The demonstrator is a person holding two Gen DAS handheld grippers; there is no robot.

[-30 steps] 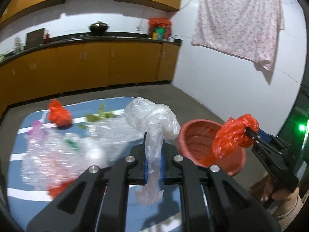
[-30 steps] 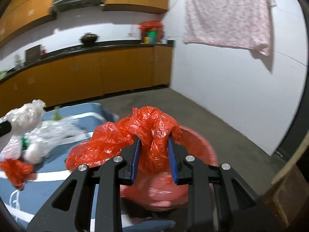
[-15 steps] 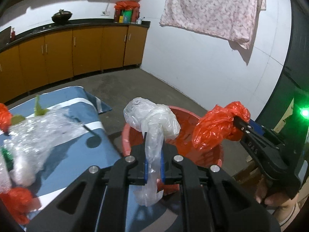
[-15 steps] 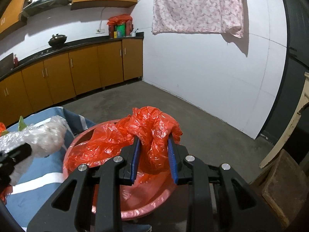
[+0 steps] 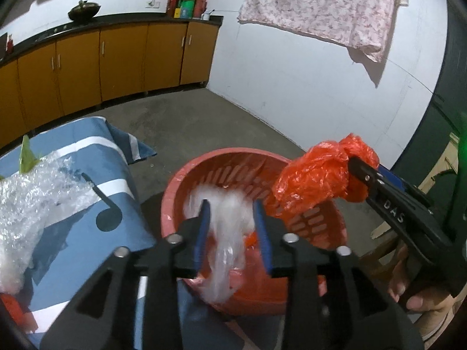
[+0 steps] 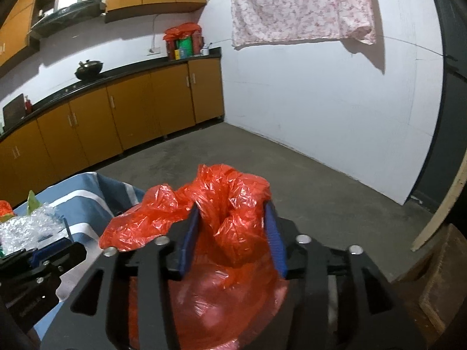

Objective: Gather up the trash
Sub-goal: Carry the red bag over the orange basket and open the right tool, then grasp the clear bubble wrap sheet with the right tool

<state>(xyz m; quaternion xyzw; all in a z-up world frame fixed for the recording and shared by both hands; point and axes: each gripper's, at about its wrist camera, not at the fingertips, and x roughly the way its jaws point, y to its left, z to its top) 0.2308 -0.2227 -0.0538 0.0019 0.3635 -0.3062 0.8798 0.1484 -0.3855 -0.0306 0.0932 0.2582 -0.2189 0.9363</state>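
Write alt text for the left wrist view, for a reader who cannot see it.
The left tongs are opening above a red basket on the floor, with a blurred clear plastic bag dropping between them. At right, the right tongs carry a crumpled red plastic bag over the basket's rim. At left, bubble wrap lies on a blue striped cloth.

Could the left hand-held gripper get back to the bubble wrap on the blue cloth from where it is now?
Probably yes: the left hand-held gripper is opening over the red basket, the clear bag slipping out, and the bubble wrap lies unobstructed beside it.
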